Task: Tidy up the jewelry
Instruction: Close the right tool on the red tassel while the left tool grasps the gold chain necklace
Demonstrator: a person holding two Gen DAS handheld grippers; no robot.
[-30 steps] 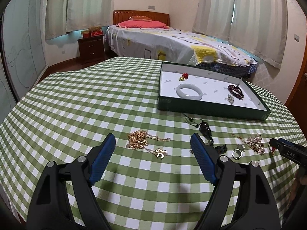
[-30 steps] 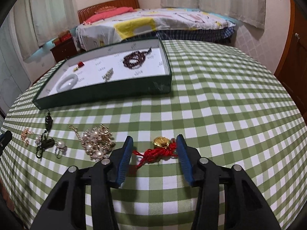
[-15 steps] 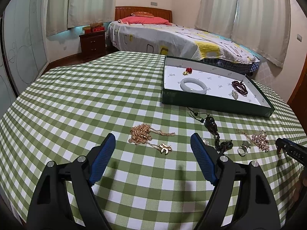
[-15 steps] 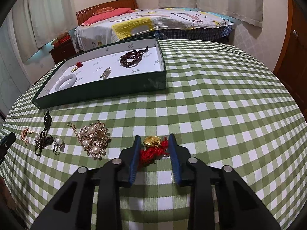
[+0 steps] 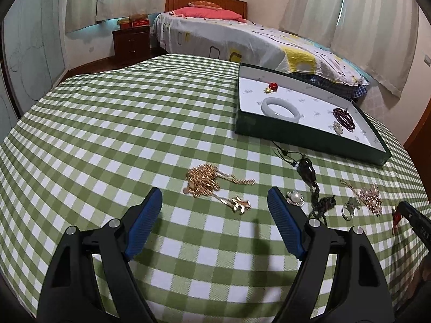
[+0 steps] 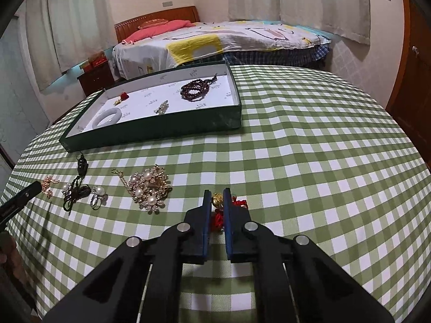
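My right gripper (image 6: 217, 197) is shut on a red-cord bracelet with a gold charm (image 6: 217, 216) that lies on the checked tablecloth. My left gripper (image 5: 215, 197) is open and empty, just short of a gold chain necklace (image 5: 204, 180). A green tray with a white floor (image 6: 175, 127) holds a pale jade bangle (image 6: 107, 117), a dark bead bracelet (image 6: 194, 92), a small red-and-gold piece (image 6: 122, 97) and a silver piece (image 6: 161, 107). The tray also shows in the left wrist view (image 5: 304, 138).
Loose on the cloth are a pearl brooch (image 6: 149, 188), a black cord pendant (image 6: 80, 165), pearl rings (image 6: 97, 195) and a dark pendant (image 5: 308, 169). The table's rounded edge drops off to the front and right. A bed (image 6: 215, 43) stands beyond the table.
My right gripper has closed from wide open onto the red-cord bracelet. My left gripper has stayed open and the view has drawn back and risen a little.
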